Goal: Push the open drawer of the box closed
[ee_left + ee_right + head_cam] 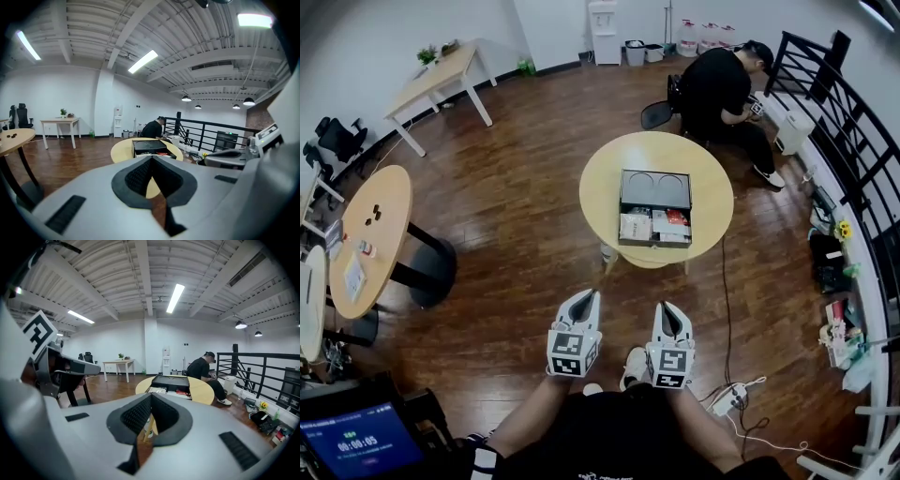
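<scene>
My left gripper (pixel 584 298) and right gripper (pixel 667 309) sit side by side at 6 o'clock, each with its jaws pressed together on nothing. The box (pixel 655 190) stands on the round table (pixel 600 192) at 12 o'clock, well apart from both. Its drawer (pixel 654 228) is pulled out toward me, with small items inside.

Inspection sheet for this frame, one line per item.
Surface: round table, holds only the box.
Job's things: black box on it; drawer open toward the wearer, packets inside.
Clutter: nothing seen on the table.
Grippers: left gripper and right gripper shut, empty, low, far short of the table.
Cables: cable across the floor to a power strip.
Surroundings: seated person behind the table, railing at right.
</scene>
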The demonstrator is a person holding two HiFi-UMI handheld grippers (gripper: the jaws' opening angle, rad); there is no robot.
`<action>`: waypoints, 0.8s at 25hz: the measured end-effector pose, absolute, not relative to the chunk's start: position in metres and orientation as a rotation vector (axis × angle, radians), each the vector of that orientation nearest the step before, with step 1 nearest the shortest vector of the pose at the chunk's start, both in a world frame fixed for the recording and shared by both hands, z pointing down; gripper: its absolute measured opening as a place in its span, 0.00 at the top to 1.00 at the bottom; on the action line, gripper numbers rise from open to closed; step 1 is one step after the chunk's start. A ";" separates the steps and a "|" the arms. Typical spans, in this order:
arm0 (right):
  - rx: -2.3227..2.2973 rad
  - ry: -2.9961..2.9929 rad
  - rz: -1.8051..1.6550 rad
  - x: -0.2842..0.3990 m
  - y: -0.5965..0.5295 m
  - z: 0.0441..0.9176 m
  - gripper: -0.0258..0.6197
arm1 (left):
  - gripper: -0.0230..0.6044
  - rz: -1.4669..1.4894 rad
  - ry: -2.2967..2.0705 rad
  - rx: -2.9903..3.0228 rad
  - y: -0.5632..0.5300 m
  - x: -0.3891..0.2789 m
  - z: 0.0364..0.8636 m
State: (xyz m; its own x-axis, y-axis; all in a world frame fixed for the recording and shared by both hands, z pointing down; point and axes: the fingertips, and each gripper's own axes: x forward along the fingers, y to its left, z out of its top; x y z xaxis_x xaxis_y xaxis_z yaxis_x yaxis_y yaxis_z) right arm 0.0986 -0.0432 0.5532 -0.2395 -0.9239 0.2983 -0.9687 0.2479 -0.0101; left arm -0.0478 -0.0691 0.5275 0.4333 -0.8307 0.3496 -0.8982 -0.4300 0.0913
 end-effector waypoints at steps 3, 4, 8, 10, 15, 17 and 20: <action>1.738 -2.310 0.280 0.103 -0.055 0.555 0.95 | 0.96 0.377 -1.504 2.406 -0.082 -0.040 0.529; 1.727 -2.317 0.279 0.106 -0.058 0.555 0.95 | 0.96 0.379 -1.506 2.401 -0.085 -0.037 0.529; 1.686 -2.326 0.286 0.112 -0.068 0.562 0.95 | 0.96 0.392 -1.527 2.379 -0.091 -0.031 0.531; 1.686 -2.323 0.303 0.115 -0.077 0.565 0.95 | 0.96 0.390 -1.535 2.368 -0.095 -0.029 0.534; 1.688 -2.299 0.365 0.109 -0.099 0.577 0.95 | 0.96 0.396 -1.526 2.346 -0.109 -0.030 0.543; 1.697 -2.285 0.380 0.107 -0.107 0.580 0.95 | 0.96 0.394 -1.512 2.349 -0.114 -0.030 0.545; 1.693 -2.276 0.464 0.104 -0.121 0.591 0.95 | 0.96 0.385 -1.488 2.355 -0.124 -0.031 0.551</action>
